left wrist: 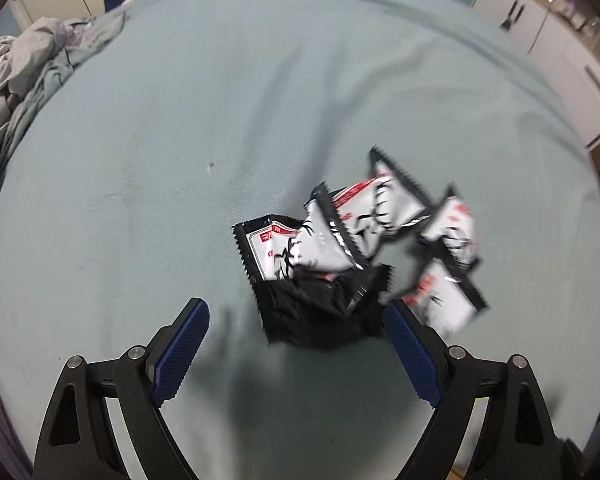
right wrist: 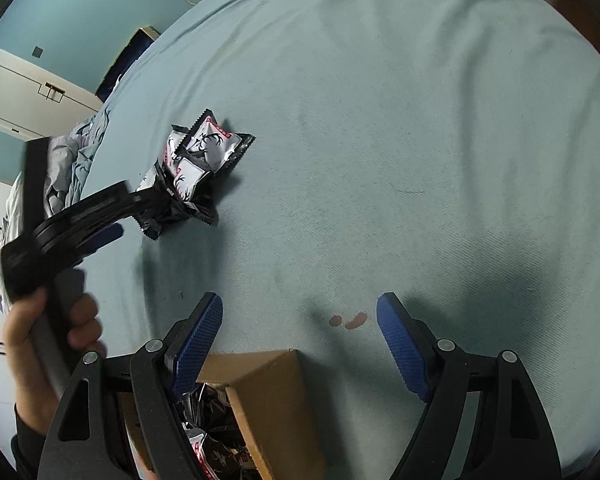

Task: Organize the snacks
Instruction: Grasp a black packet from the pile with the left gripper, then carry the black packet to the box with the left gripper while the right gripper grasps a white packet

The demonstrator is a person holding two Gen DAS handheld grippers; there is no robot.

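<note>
A loose pile of snack packets, white and black with red labels, lies on the pale blue sheet. A black packet at its near edge sits just ahead of and partly between the tips of my left gripper, which stands wide open above it, pads not pressing. The right wrist view shows the same pile with the left gripper over its near end, held by a hand. My right gripper is open with nothing between its fingers, above a cardboard box holding several packets.
Crumpled grey bedding is heaped at the sheet's far left. White cabinets stand beyond the bed's right side. Two small reddish stains mark the sheet near the box.
</note>
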